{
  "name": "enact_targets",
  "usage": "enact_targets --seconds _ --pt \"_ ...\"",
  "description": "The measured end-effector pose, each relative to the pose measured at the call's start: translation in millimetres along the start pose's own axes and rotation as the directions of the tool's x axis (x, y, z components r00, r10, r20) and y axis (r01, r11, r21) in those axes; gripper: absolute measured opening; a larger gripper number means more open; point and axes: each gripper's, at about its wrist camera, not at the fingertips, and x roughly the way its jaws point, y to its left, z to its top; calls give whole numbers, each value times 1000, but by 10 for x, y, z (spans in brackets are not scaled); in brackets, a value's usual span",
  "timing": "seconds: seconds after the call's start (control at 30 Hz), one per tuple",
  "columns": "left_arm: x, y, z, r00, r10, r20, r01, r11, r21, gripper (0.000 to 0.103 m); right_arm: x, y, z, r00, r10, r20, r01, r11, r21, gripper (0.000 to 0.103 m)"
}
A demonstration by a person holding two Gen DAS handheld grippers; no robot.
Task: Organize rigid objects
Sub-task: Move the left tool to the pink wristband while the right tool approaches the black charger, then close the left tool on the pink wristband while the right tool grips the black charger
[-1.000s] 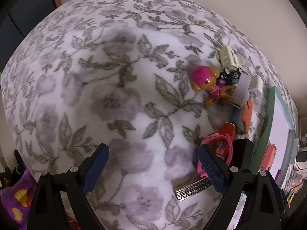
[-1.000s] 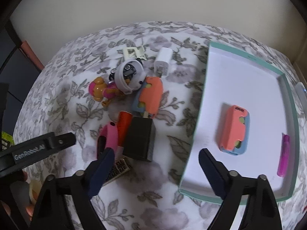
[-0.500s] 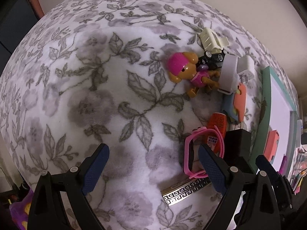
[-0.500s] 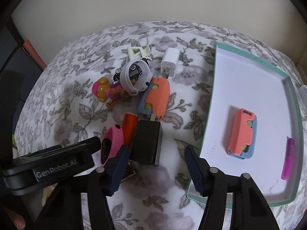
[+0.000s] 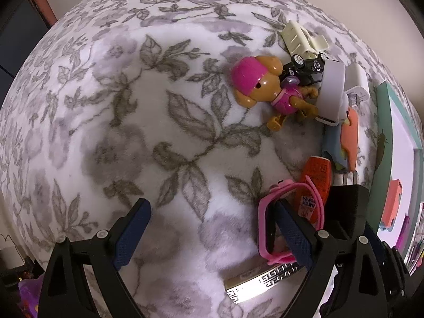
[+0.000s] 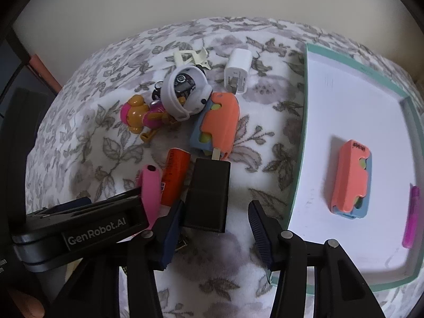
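The right gripper (image 6: 216, 226) is hanging partly open over the black charger (image 6: 208, 193), its left pad touching the block's side, its right pad well clear, gripping nothing. The left gripper (image 5: 212, 229) is standing wide open, empty, with its right finger lying against the pink band (image 5: 267, 228) at 4 o'clock. At 12 o'clock from the charger, the orange-and-blue case (image 6: 218, 124) is partly covering its plug. The teal tray (image 6: 299, 175) at 3 o'clock is holding a second case (image 6: 351, 179). The patterned metal bar (image 5: 265, 283) is half hidden under the gripper.
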Motion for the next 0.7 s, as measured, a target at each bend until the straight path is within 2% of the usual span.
enact_targets --seconds 0.2,0.33,0.47,0.7 --pt "131 -89 85 1000 11 4 -11 1000 -1 94 63 -22 11 999 34 0 -34 999 27 47" --pt "193 -114 126 1000 26 8 -27 999 25 96 79 1 -3 1000 6 -2 -6 1000 17 32" --pt "210 -198 137 998 58 19 -59 997 56 96 59 35 -5 1000 -5 -3 5 1000 -1 32" --pt "250 -246 154 999 48 11 -49 997 58 95 -42 -13 -23 1000 -15 2 15 1000 -15 32"
